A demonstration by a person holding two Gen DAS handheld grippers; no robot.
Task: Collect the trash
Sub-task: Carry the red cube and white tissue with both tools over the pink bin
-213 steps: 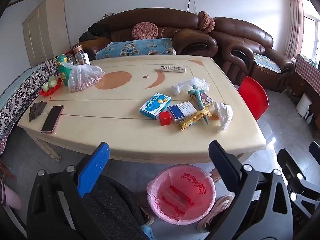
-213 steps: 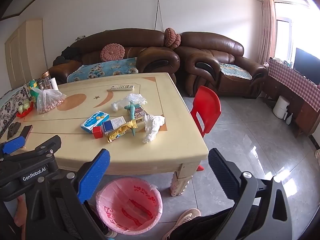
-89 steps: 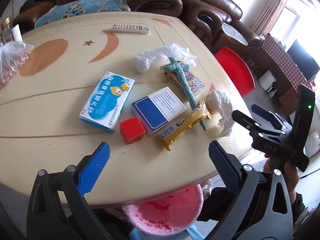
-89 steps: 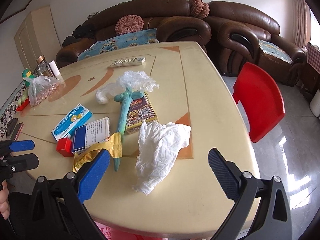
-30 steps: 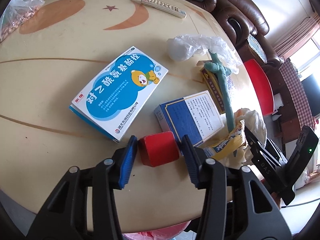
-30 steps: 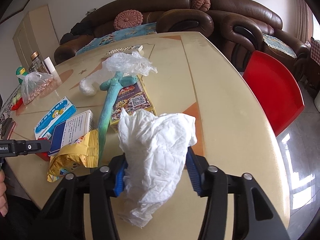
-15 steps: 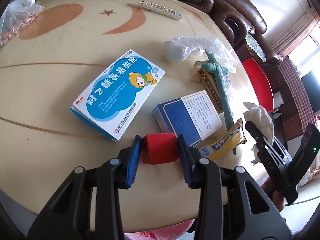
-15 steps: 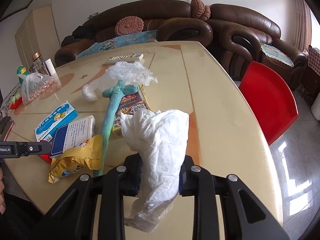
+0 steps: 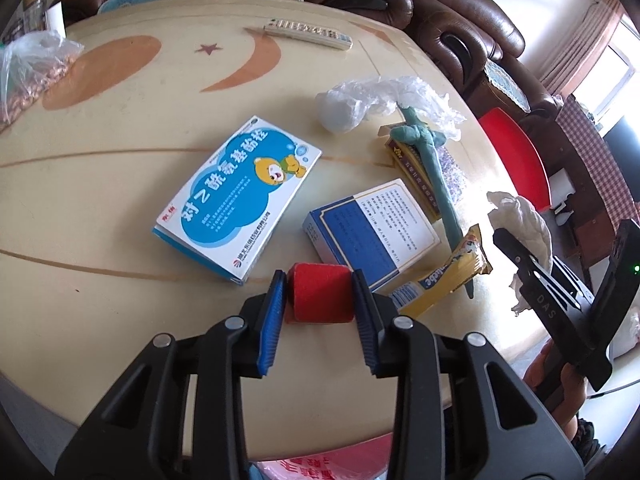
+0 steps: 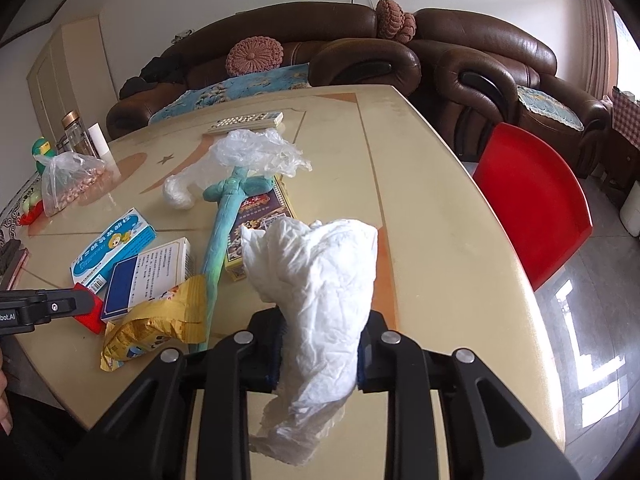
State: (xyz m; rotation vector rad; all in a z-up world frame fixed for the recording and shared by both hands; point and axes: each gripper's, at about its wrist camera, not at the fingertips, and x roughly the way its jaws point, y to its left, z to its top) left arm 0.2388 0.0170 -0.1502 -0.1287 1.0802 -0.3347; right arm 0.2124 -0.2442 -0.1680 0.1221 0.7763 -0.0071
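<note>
Left gripper [image 9: 319, 298] seen closing on red block [image 9: 320, 298], blue pads pressed to both sides, block at near edge of cream table [image 9: 120, 320]. Right gripper [image 10: 319, 354] clamped narrow on crumpled white tissue [image 10: 316, 280], one wad, held clear of tabletop. Counted beside them: two medicine boxes (blue-and-white [image 9: 240, 196], navy [image 9: 370, 232]), one gold wrapper [image 9: 440, 276], one teal toy sword [image 9: 434, 172], one clear bag [image 9: 380, 100], one remote [image 9: 308, 34]. A second earlier, tissue lay on table with jaws wider.
</note>
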